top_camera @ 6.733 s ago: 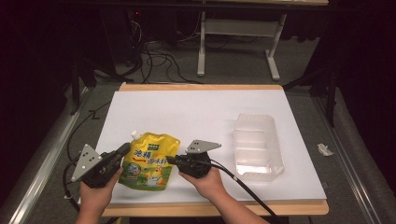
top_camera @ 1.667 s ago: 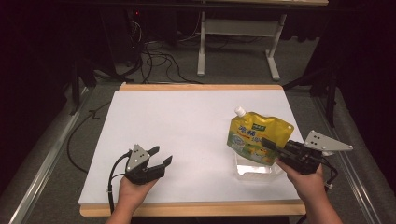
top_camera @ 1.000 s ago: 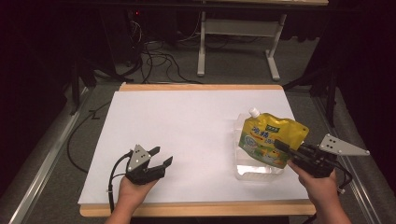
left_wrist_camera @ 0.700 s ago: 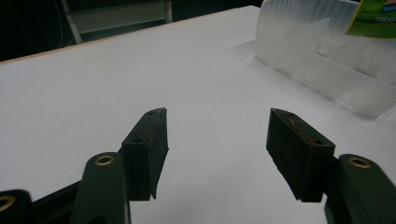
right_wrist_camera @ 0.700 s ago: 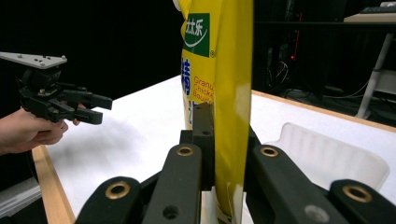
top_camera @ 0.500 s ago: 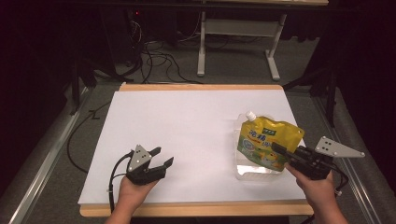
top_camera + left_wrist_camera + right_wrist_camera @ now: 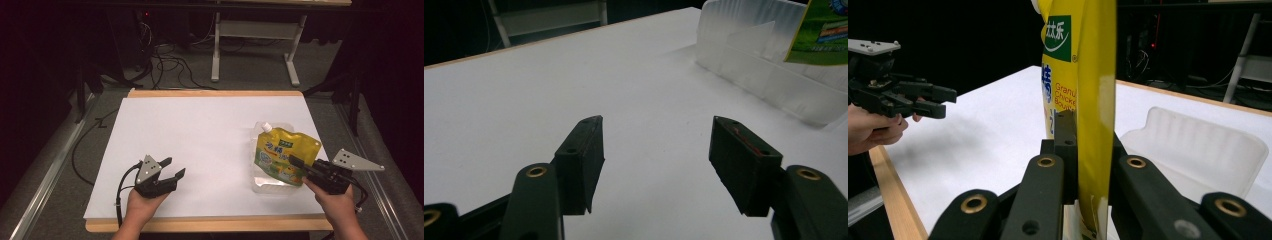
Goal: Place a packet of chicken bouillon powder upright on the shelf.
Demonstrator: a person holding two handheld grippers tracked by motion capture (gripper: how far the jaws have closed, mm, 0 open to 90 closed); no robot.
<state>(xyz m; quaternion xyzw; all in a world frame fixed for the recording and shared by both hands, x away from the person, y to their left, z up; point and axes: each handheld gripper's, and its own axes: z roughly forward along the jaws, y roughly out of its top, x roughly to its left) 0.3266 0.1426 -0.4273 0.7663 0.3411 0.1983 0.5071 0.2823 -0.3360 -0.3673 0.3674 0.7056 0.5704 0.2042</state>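
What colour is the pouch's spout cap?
White, on the yellow pouch; the spout cap shows best in the high view.

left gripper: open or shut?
Open. The left gripper shows a wide gap between its jaws, bare white table in between, nothing held.

I pinch a yellow spouted pouch by its bottom edge in my right gripper, holding it over the clear plastic tray.

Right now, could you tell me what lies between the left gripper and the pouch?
Nothing: the high view shows bare white tabletop between the left gripper and the pouch.
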